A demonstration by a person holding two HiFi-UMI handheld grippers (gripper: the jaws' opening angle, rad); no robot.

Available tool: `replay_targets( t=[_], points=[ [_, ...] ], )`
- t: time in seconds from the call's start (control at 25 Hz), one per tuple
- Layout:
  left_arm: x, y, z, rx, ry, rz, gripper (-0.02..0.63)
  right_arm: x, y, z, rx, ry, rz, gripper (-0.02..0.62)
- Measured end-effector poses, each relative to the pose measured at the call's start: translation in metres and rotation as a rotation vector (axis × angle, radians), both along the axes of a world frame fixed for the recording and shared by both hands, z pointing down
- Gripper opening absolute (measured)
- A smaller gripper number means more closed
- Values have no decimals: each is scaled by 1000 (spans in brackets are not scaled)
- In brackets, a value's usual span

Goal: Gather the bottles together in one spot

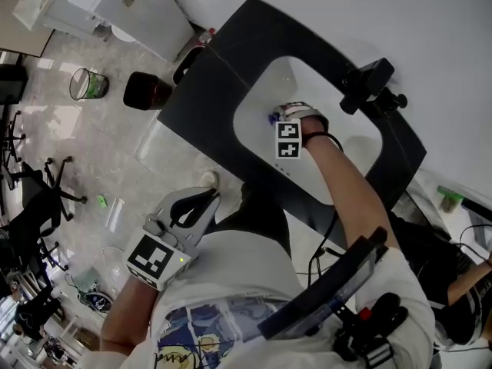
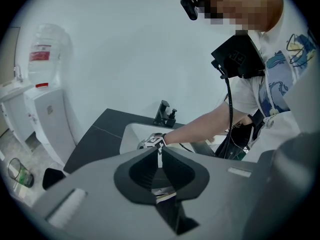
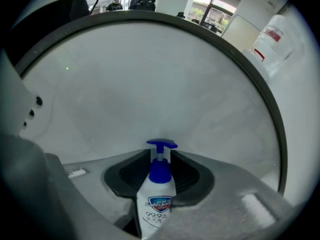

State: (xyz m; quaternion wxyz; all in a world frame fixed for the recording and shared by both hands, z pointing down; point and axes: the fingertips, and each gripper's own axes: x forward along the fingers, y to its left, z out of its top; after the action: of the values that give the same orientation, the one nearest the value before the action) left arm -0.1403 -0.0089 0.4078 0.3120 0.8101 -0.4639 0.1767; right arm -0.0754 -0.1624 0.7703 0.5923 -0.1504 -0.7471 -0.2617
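A white soap bottle (image 3: pixel 159 196) with a blue pump stands between the pads of my right gripper (image 3: pixel 160 160), which is shut on its body and points steeply down into the white sink basin (image 3: pixel 150 84). In the head view the right gripper (image 1: pixel 281 118) is low inside the basin (image 1: pixel 257 91), with a bit of the blue pump (image 1: pixel 273 118) showing beside it. My left gripper (image 1: pixel 201 200) is held off the counter near the person's body, jaws shut and empty. Its own view looks over the closed tips of the left gripper (image 2: pixel 157 151) toward the sink.
A black counter (image 1: pixel 204 91) surrounds the basin, with a black faucet (image 1: pixel 370 81) at its back rim. On the floor to the left stand a wire bin (image 1: pixel 88 83), a dark bin (image 1: pixel 146 91) and office chairs (image 1: pixel 38 198). A water dispenser (image 2: pixel 42 99) stands left of the counter.
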Motion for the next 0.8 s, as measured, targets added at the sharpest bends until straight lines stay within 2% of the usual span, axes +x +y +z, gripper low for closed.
replay_targets(
  t=[0.2,0.32,0.44,0.64,0.8],
  points=[
    [2,-6,1,14,-2,11,28,-3,-1,2,40,22,-37,123],
    [6,-11,-3,12,-8,19,28,-3,0,0,34,-1,13,120],
    [9,-10,-5,43,-4,50,28,-5,-2,-11,33,-74,96,117],
    [17,-15,-8,46,0,82,26,-12,-15,-56,3,-258,269,117],
    [25,-18,-9,55,12,109,26,-8,-23,-92,-79,-405,454,118]
  ],
)
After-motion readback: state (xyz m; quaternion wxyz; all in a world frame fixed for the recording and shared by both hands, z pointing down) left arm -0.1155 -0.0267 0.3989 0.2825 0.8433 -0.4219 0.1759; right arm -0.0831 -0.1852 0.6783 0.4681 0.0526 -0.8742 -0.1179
